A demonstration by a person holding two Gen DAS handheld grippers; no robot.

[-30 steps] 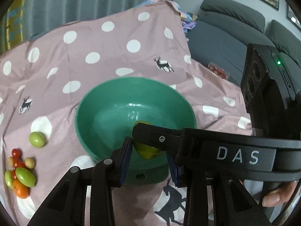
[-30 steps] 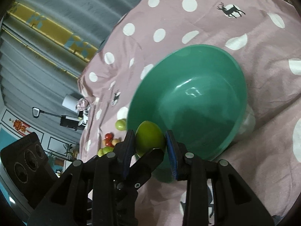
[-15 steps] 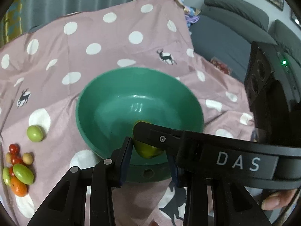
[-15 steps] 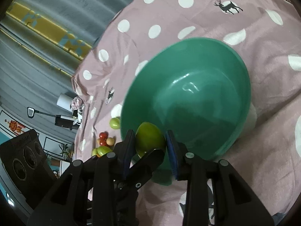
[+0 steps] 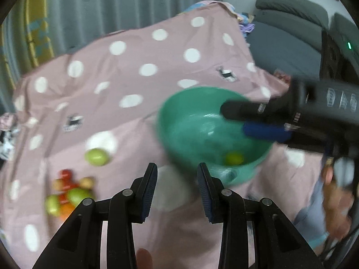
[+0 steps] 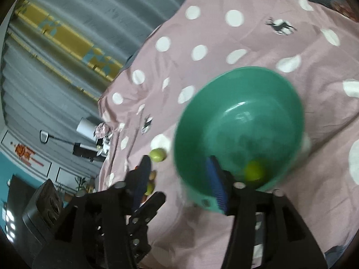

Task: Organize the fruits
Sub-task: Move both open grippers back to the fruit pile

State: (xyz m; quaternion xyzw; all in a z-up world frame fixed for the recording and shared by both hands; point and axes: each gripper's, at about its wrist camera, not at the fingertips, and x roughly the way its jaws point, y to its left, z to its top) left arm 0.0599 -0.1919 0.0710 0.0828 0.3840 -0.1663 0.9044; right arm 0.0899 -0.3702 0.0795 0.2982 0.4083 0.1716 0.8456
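1. The green fruit [image 6: 254, 170], gripped by the right gripper [image 6: 179, 179] a second ago, now lies inside the bowl [image 6: 237, 103].
2. Its jaws are opening, nothing between them.
3. The left gripper [image 5: 177, 190] stands partly open, empty.
4. More fruits [image 5: 67, 197] sit left on the cloth [image 5: 134, 78].

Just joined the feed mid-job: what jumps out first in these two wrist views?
The green bowl dominates the pink polka-dot cloth, with one yellow-green fruit lying inside it near the closer wall. The right gripper hangs at the bowl's near rim, its jaws opening with nothing between them. Left of the bowl, a lone green fruit lies on the cloth, with a small heap of red, orange and green fruits nearer the camera.
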